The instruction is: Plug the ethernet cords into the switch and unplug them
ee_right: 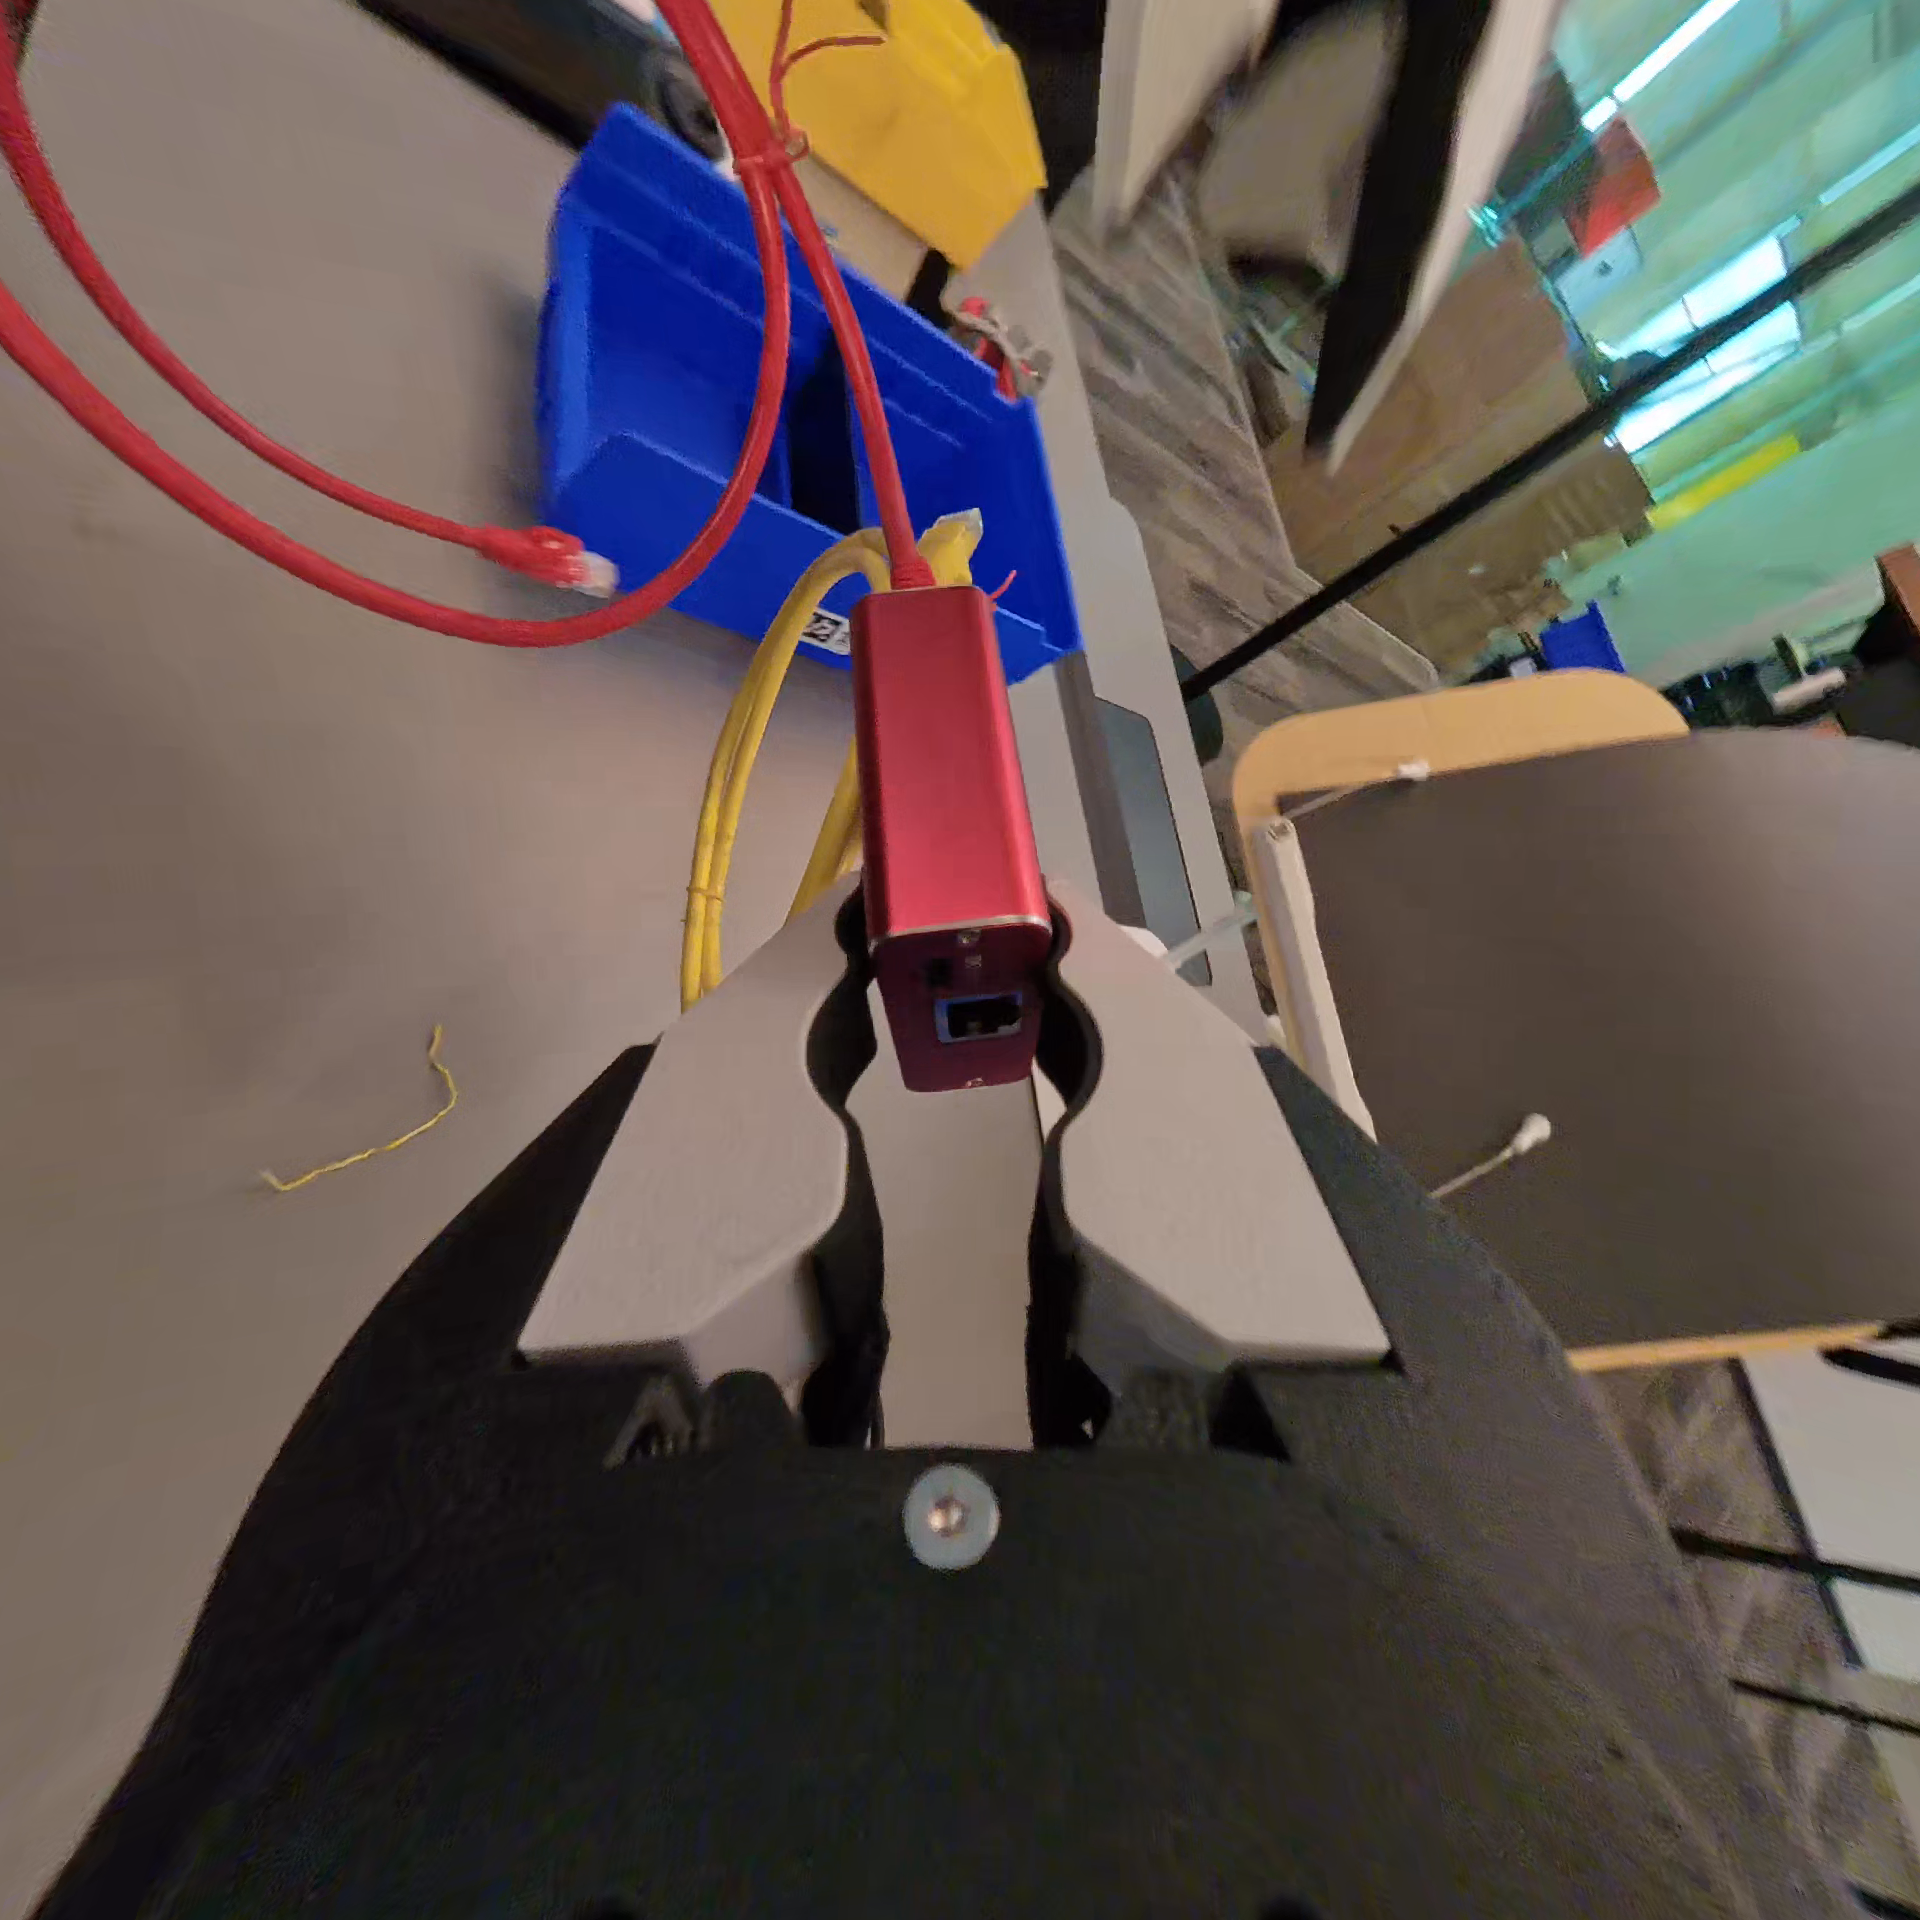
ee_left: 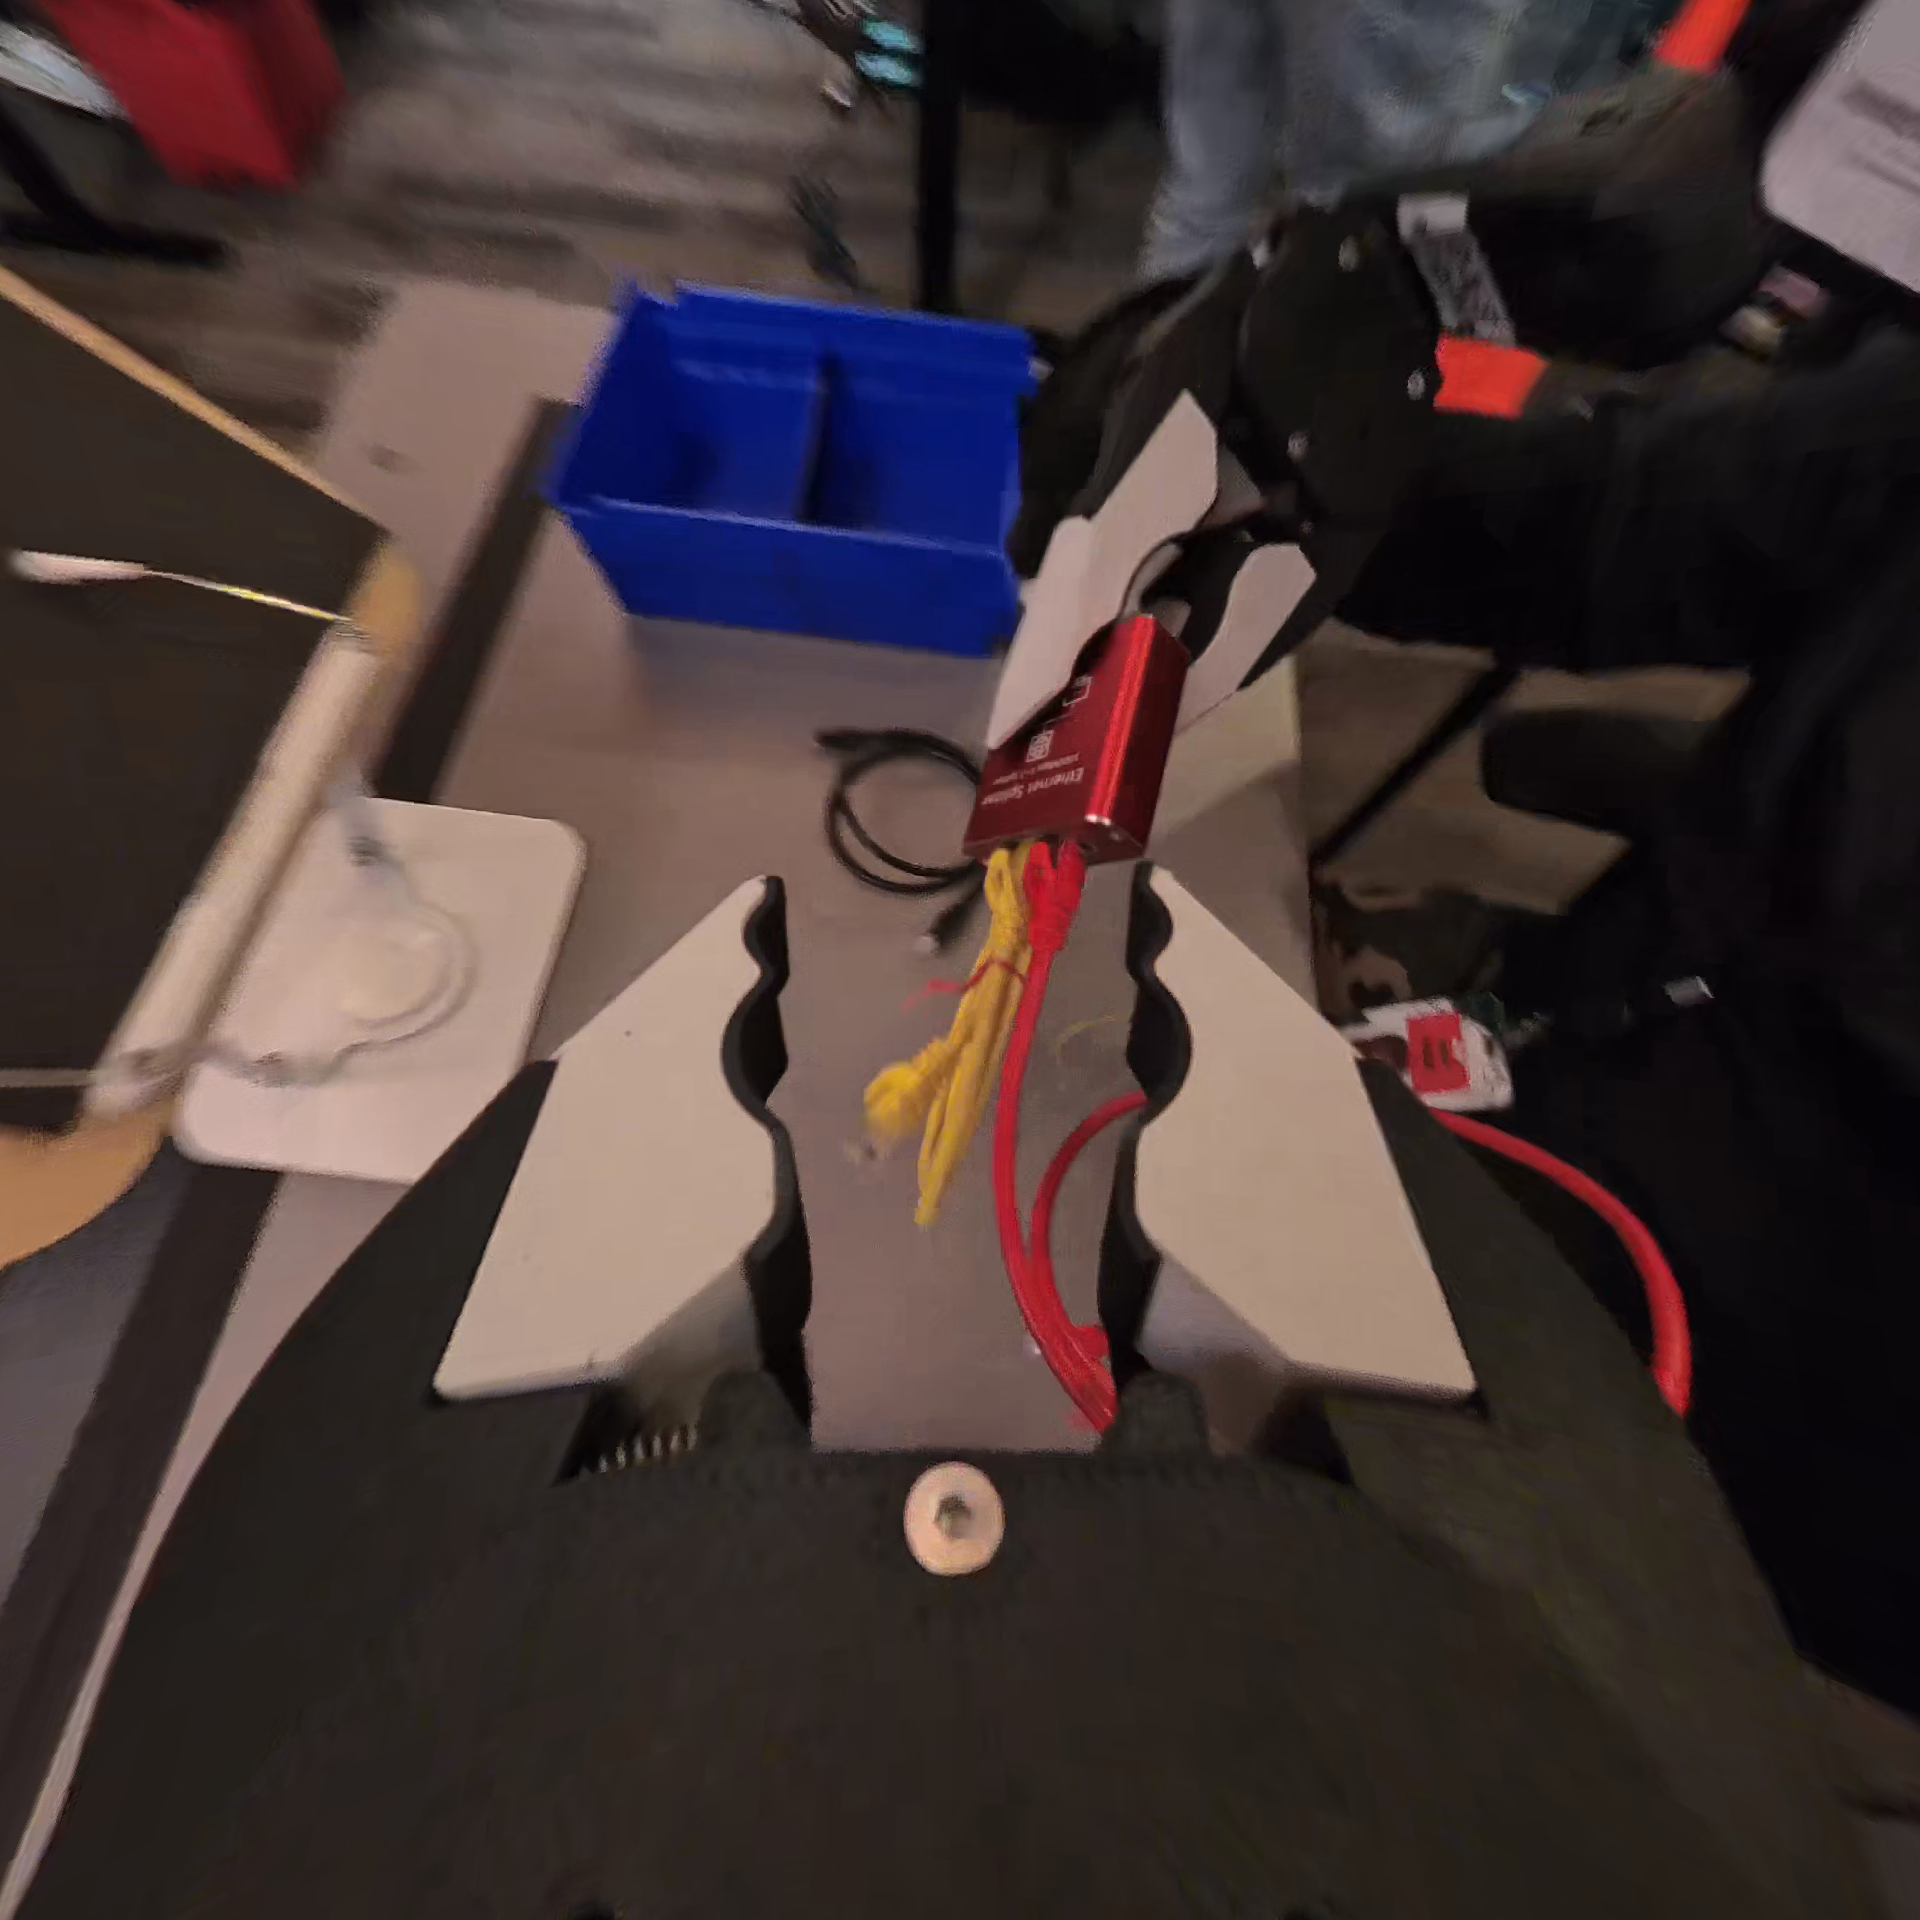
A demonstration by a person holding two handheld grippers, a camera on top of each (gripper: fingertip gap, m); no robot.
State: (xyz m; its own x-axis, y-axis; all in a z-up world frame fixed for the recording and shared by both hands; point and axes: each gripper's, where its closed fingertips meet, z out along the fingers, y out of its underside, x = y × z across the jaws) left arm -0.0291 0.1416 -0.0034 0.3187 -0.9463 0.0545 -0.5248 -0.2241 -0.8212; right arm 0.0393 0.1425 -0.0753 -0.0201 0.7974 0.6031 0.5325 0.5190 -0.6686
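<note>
Switch, red and slim, sits clamped in my right tongs, lifted off the table near its far edge by the blue bin. My left tongs gape empty just short of the plugs. I should pinch the red cord at its boot, press the latch, and pull straight out. The yellow cord is beside it.

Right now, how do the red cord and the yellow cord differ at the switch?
The red cord runs as loose single loops, its free plug lying on the table; the yellow cord is still bundled in a tight coil. Red's length trails past the open left tool; yellow's bundle hangs short below the switch. Both enter the same end of the switch, which the right tool grips by its opposite end.
</note>
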